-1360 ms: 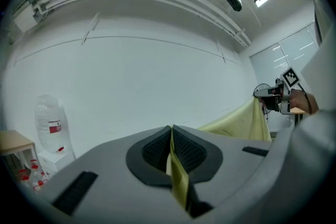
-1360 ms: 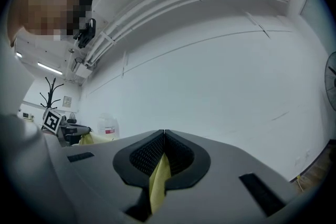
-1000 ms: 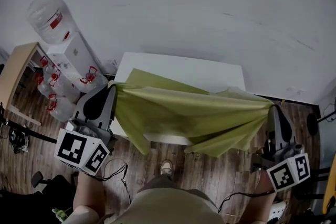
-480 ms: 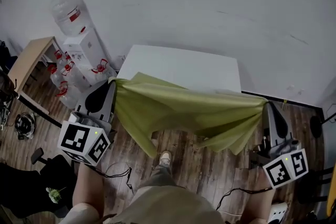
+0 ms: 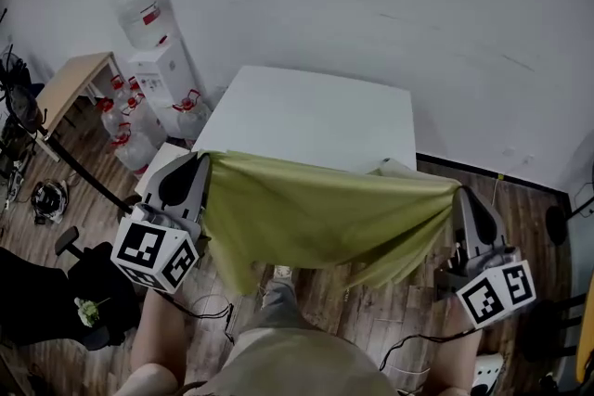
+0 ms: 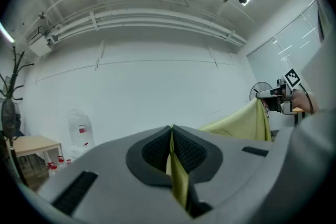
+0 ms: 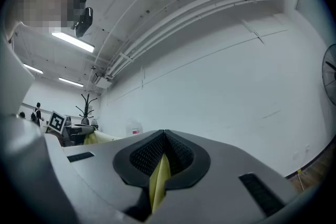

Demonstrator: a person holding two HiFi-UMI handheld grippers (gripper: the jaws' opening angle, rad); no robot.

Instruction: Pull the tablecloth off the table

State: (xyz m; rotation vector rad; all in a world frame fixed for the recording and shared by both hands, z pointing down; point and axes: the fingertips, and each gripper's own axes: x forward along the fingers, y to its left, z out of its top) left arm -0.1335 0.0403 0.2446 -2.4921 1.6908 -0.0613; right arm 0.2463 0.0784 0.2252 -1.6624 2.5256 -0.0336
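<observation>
An olive-green tablecloth (image 5: 316, 218) hangs stretched between my two grippers in front of the white table (image 5: 316, 111). Only its far edge still touches the table's near edge. My left gripper (image 5: 204, 160) is shut on the cloth's left corner, seen as a green strip (image 6: 176, 176) pinched between the pads. My right gripper (image 5: 457, 192) is shut on the right corner, a yellow-green fold (image 7: 159, 178) between its pads. The cloth's lower edge sags toward the floor above the person's shoe (image 5: 277, 278).
A water dispenser (image 5: 162, 70) with a big bottle stands left of the table, with several spare bottles (image 5: 130, 139) beside it. A wooden desk (image 5: 74, 83) is at far left. Wood floor (image 5: 408, 301) with cables lies below; a white wall is behind.
Both grippers drew back toward the person with the cloth. The cloth slid off most of the tabletop, which now shows bare white.
</observation>
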